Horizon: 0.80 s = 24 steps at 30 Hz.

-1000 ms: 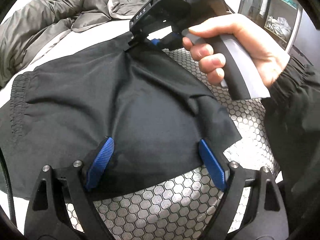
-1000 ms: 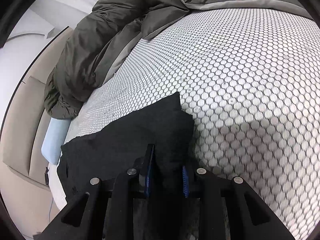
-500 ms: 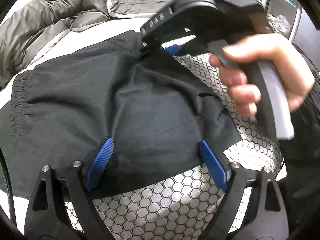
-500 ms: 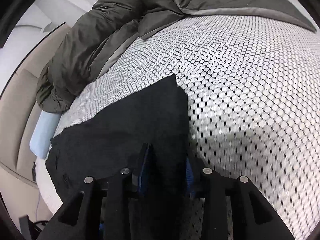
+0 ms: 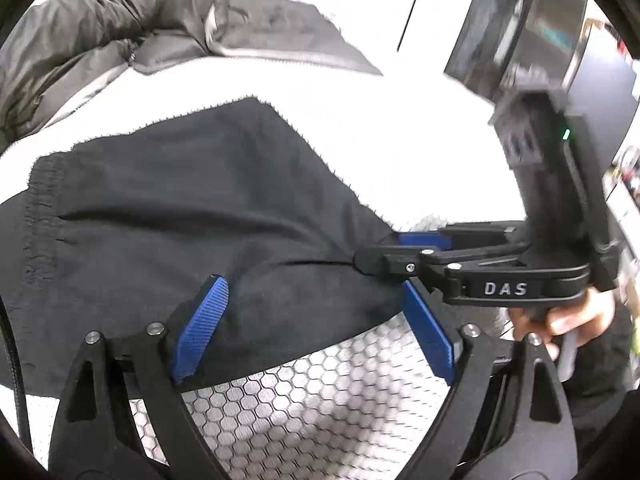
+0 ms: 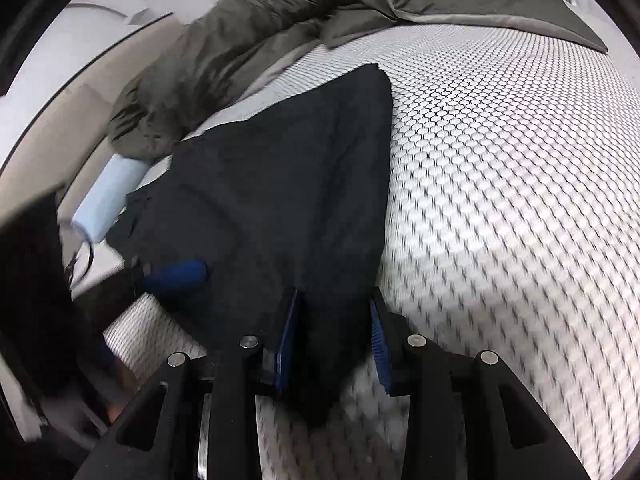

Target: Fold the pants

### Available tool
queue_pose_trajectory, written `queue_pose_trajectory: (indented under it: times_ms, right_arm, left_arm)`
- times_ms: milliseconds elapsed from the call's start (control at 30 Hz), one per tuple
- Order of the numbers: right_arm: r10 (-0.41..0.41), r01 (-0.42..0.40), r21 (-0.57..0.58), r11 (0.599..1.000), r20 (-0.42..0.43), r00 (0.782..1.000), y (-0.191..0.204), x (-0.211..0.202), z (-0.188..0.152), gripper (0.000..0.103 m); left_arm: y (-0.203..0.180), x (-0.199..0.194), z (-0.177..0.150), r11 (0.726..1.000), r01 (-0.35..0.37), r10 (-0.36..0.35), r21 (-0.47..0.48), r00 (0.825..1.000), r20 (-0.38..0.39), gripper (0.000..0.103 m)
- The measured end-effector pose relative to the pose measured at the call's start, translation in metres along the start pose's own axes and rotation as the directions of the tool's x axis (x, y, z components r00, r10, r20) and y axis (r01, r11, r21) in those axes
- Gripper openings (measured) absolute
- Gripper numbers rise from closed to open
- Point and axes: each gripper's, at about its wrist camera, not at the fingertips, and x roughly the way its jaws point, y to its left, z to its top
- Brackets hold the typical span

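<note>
Gripping a bunched corner of the pants point(image 5: 180, 200) with the right gripper point(image 6: 334, 296), pads pressing a thick wad of black cloth between them and drawing a crease toward the pinch; hovering with the left gripper point(image 5: 312, 284) just over the same garment, jaws standing wide apart and pinching nothing, cloth merely lying beneath them; finding the pants spread over the bed point(image 6: 500, 200), waistband point(image 5: 44, 220) toward its left edge as the left view shows it, the gripped end lifting slightly off the honeycomb cover, a pointed corner reaching toward the duvet point(image 6: 240, 40) heaped along the far edge but apparently not touching it; judging the cloth to be thin, light and limp, sagging wherever unsupported, sliding easily over the cover and unlikely to hold a crease unless pressed flat; judging nothing fragile here, so firm clamping looking safe; favouring holds on doubled material, meaning hem corners or the elastic waistband, over a single mid-panel layer likely to slip out or to drag only the top layer; expecting one pinch alone to let the far side droop and twist, so taking a second hold with the free gripper along the same edge, well apart from the first, seeming wise before carrying any fold across.
</note>
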Motion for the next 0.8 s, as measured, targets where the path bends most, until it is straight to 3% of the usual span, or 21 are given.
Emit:
queue_pose_trajectory:
  times_ms: [100,200,267,367,400,533,633,800]
  right_arm:
    - [0.026,-0.027,0.000,1.000,0.067,0.997,-0.001,-0.012,0.013,0.036]
    - [0.066,-0.072,0.080,0.994,0.071,0.995,-0.015,0.004,0.042,0.037]
    - [-0.001,-0.001,0.100,0.995,0.016,1.000,-0.020,0.028,0.063,0.037]
    - [-0.037,0.039,0.099,0.994,-0.021,0.999,-0.017,0.052,0.085,0.039]
    - [-0.044,0.046,0.075,0.996,-0.030,0.999,-0.013,0.056,0.088,0.043]
    - [-0.088,0.089,0.033,0.995,-0.027,0.996,-0.009,0.063,0.096,0.043]
    - [-0.180,0.179,-0.062,0.982,-0.017,0.983,0.013,0.073,0.095,0.039]
    - [-0.365,0.348,-0.318,0.882,0.008,0.931,0.045,0.083,0.076,0.032]
  left_arm:
    - [0.004,0.001,0.005,1.000,0.000,0.001,-0.014,0.998,0.061,0.089]
    - [0.006,0.030,0.007,0.997,-0.064,0.064,-0.031,0.998,-0.009,0.089]
    - [0.007,0.047,0.005,0.995,-0.095,0.093,-0.023,0.994,-0.060,0.089]
    - [0.000,0.053,0.001,0.990,-0.132,0.135,0.043,0.989,-0.061,0.090]
    - [0.000,0.054,0.001,0.990,-0.132,0.135,0.047,0.989,-0.062,0.091]
    - [0.002,0.054,0.000,0.992,-0.123,0.125,0.042,0.990,-0.060,0.092]
    - [-0.001,0.056,-0.004,0.988,-0.139,0.143,0.071,0.988,-0.056,0.092]
    - [-0.002,0.052,-0.011,0.986,-0.141,0.147,0.089,0.987,-0.065,0.092]
